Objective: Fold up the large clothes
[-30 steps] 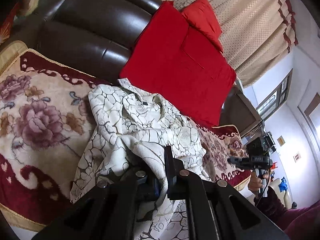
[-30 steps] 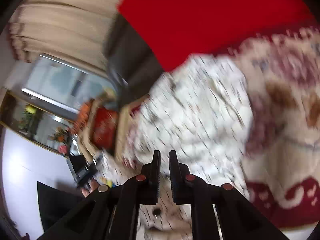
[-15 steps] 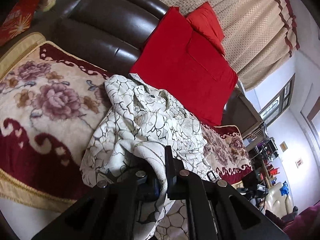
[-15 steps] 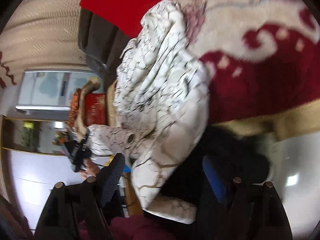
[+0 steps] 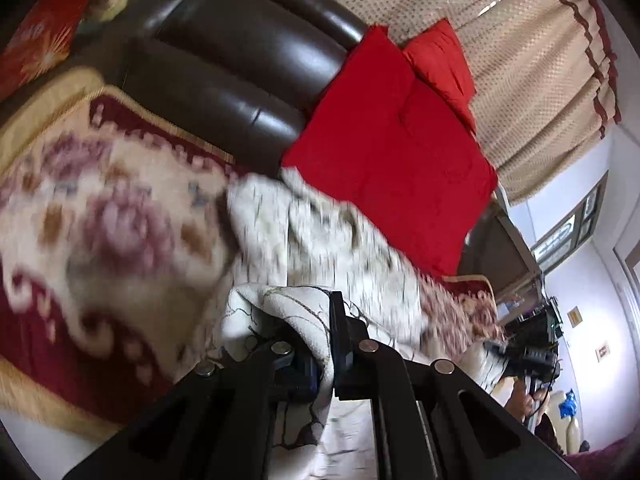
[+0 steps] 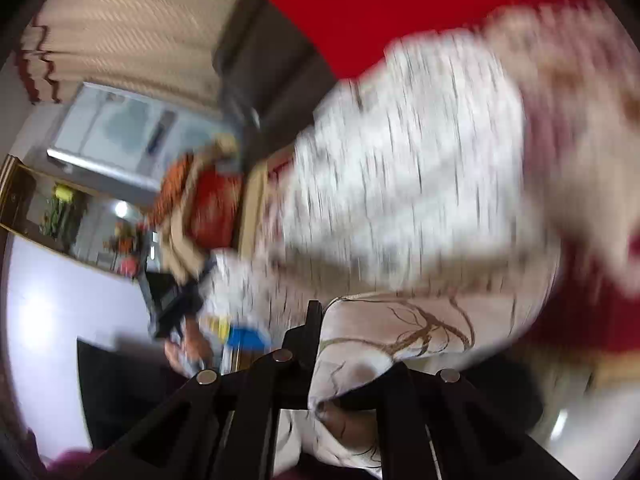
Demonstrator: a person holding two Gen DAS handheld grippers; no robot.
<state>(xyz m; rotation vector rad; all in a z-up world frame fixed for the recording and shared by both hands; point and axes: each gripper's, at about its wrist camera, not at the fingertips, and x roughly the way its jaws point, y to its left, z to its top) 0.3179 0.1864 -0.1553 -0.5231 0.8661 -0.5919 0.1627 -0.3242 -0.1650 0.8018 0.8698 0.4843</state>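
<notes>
Both tools had it now: the left tool (image 5: pixel 320 344) was clamped on a bunched edge of the cream crackle-print garment (image 5: pixel 320 240) lying across the flowered sofa cover (image 5: pixel 100 240), the right tool (image 6: pixel 332 344) had just closed on another edge, so next, I'd judge, came lifting and spreading it flat.
</notes>
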